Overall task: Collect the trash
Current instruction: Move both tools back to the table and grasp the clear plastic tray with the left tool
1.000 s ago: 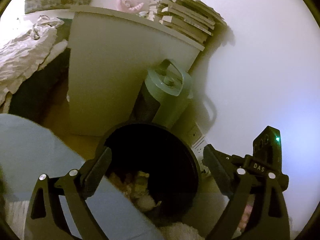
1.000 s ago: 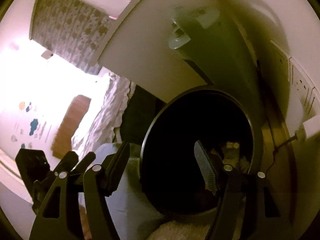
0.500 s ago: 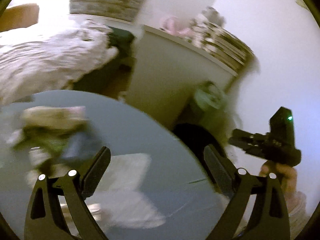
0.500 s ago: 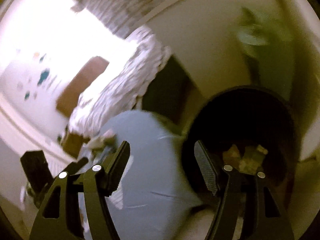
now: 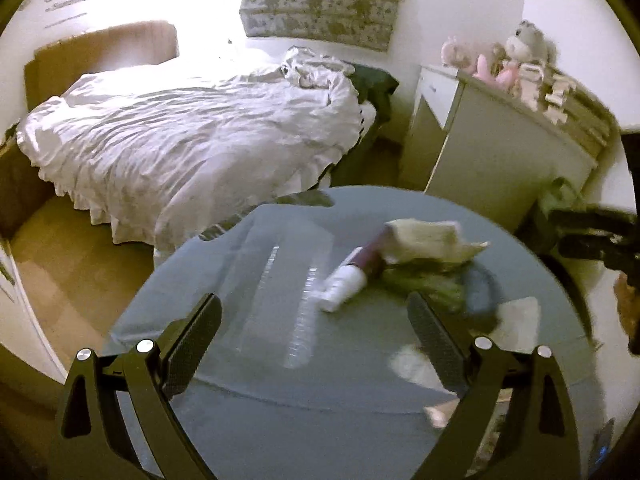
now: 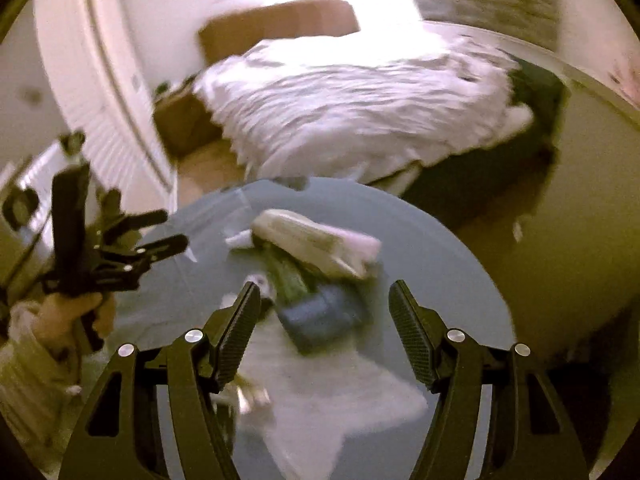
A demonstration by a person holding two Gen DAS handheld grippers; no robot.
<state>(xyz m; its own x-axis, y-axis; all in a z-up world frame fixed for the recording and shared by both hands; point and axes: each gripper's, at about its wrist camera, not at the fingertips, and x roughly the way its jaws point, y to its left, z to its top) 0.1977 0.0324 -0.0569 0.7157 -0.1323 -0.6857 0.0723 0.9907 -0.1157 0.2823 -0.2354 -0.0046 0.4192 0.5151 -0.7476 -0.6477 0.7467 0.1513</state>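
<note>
A round blue-grey table (image 5: 248, 412) (image 6: 432, 248) carries a pile of trash. A crumpled beige wrapper (image 5: 424, 240) (image 6: 312, 240) lies on top, with a white and purple tube (image 5: 348, 280) beside it. A green wrapper (image 5: 424, 284) (image 6: 292, 276), a dark blue item (image 6: 320, 316) and white paper (image 6: 320, 400) (image 5: 516, 316) lie there too. My left gripper (image 5: 314, 312) is open over the table, left of the pile, holding nothing. My right gripper (image 6: 324, 296) hangs open above the dark blue item, also holding nothing. Each gripper shows in the other's view (image 5: 592, 236) (image 6: 120, 248).
A bed with a rumpled white duvet (image 5: 192, 136) (image 6: 360, 100) stands behind the table. A white dresser (image 5: 500, 152) with plush toys (image 5: 500, 60) is at the back right. A hand (image 6: 68, 312) holds the left gripper. Tan floor (image 5: 60, 248) lies left of the table.
Both views have swung away from the black bin by the wall to the round table and its trash; the bin is out of sight. Both grippers stay open.
</note>
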